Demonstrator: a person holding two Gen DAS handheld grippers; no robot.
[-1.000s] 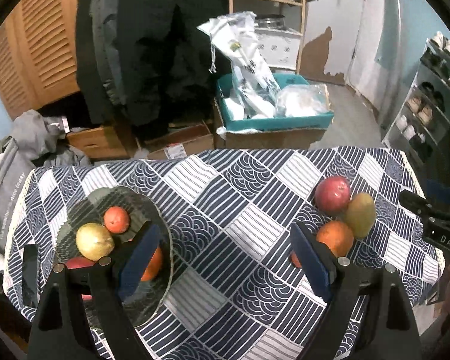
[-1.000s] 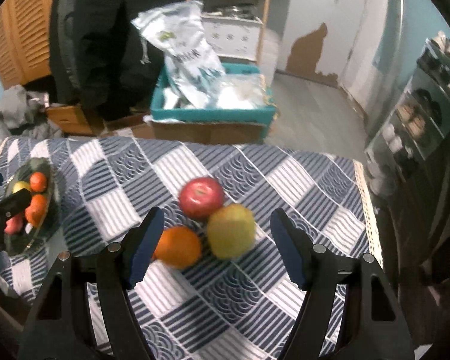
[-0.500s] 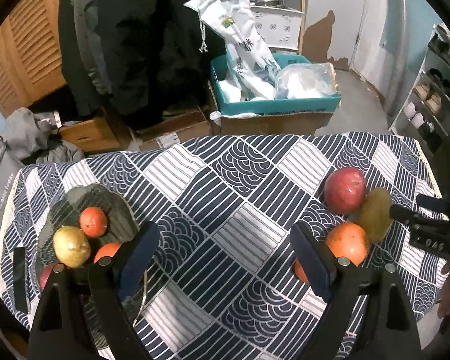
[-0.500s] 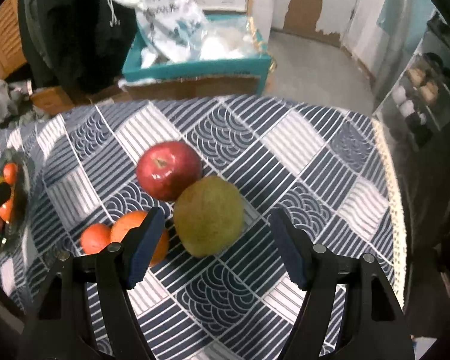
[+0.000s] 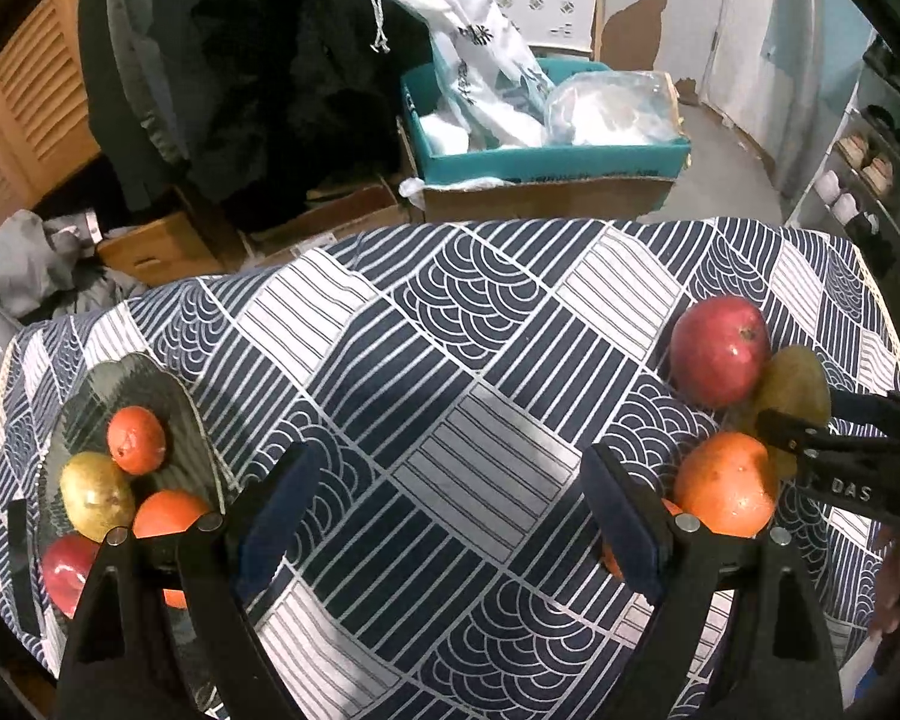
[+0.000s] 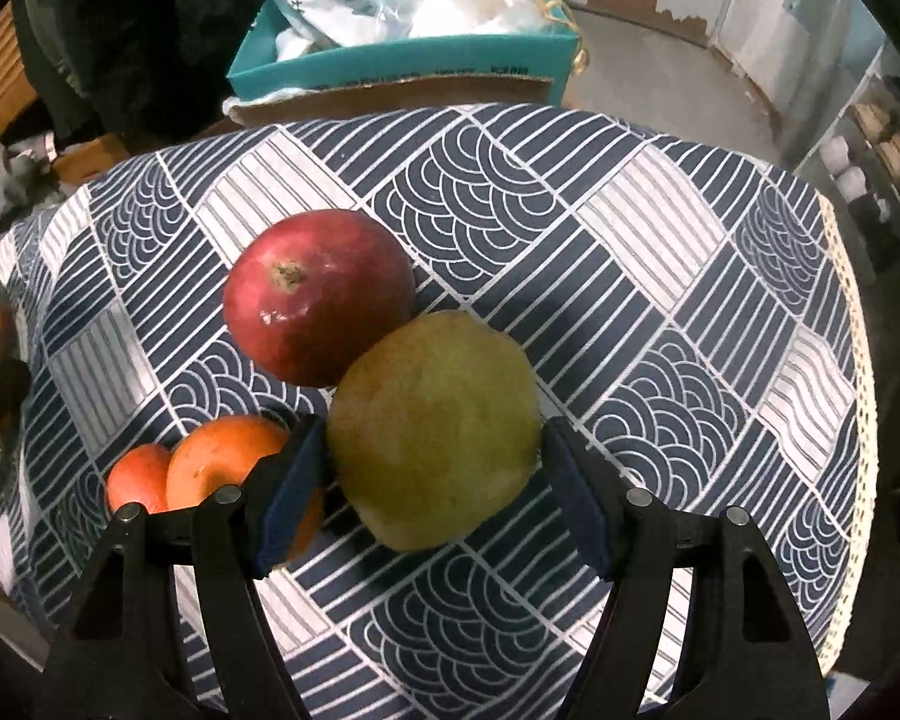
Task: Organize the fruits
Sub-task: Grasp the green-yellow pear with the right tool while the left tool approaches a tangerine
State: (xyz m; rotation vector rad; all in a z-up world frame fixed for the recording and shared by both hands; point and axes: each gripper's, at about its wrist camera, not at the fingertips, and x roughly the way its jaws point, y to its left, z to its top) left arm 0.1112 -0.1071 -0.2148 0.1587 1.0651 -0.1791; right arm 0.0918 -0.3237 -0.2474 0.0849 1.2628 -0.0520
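In the right wrist view a yellow-green pear (image 6: 435, 429) lies on the patterned tablecloth (image 6: 660, 312), touching a red apple (image 6: 318, 312). My right gripper (image 6: 435, 480) is open with its pads on either side of the pear; the left pad is close to it. A large orange (image 6: 228, 459) and a small one (image 6: 135, 477) lie left of it. In the left wrist view my left gripper (image 5: 450, 510) is open and empty above the cloth. A glass plate (image 5: 126, 396) at the left holds several fruits. The apple (image 5: 720, 354), pear (image 5: 795, 381) and orange (image 5: 726, 483) lie at the right.
Beyond the table's far edge stands a teal box (image 5: 546, 162) with plastic bags on cardboard boxes. Dark coats (image 5: 240, 60) hang behind. A shoe shelf (image 5: 870, 156) stands at the right. The table's right edge (image 6: 852, 324) is near the pear.
My right gripper has moved down and forward until its pads flank the pear. My left gripper has moved right, away from the plate, and stays open.
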